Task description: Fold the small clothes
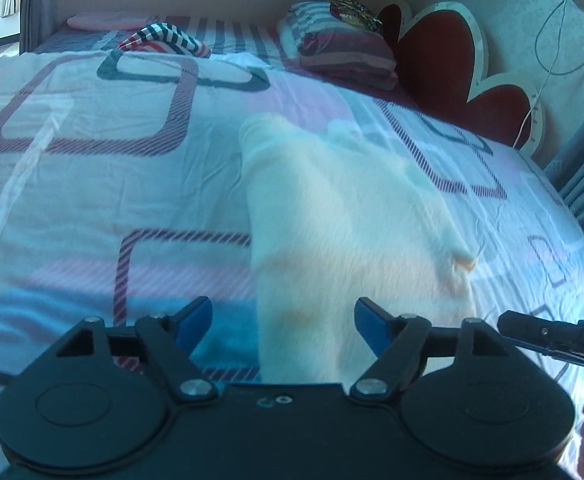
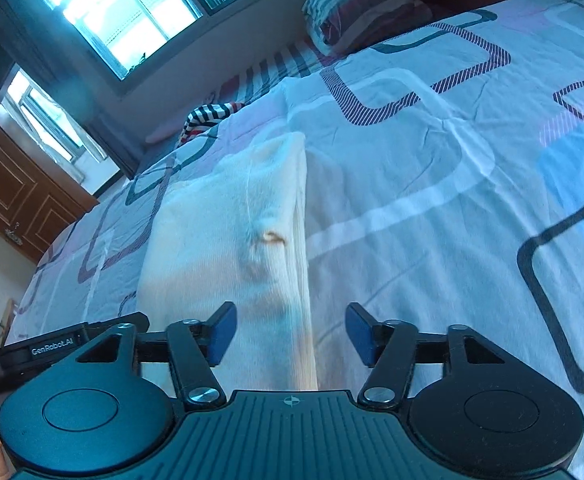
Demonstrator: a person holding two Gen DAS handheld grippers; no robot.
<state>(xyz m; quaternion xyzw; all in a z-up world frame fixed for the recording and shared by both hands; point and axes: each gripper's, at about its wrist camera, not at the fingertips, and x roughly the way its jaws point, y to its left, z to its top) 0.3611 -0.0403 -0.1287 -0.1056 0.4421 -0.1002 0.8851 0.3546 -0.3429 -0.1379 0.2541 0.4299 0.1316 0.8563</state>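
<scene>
Left claw (image 1: pixel 283 326): jaws wide apart, blue pads clear of the cloth; nothing held.
Right claw (image 2: pixel 291 334): jaws also wide, pads bare, the cloth's long edge running up between them untouched.
White garment (image 1: pixel 344 216): lies flat on the bed, already folded into a long narrow strip; from the left claw it stretches away toward 12 o'clock, from the right claw toward 11 o'clock.
Handling: judged light, limp and easily dragged; it will sag and unfold if lifted by one point, so two claws should work together.
Where to grip: the near end, one claw at each corner, pinching all layers at once, then carry it toward the far end.
Texture: soft, fuzzy knit with fine ribs; a small tan mark (image 2: pixel 270 237) sits at a pucker near the folded edge.
Bed sheet (image 1: pixel 92 200): thin smooth cotton, pale with striped rounded squares; probably slippery beneath the cloth.
Pillow (image 1: pixel 344 46): striped, plump, at 1 o'clock, well apart.
</scene>
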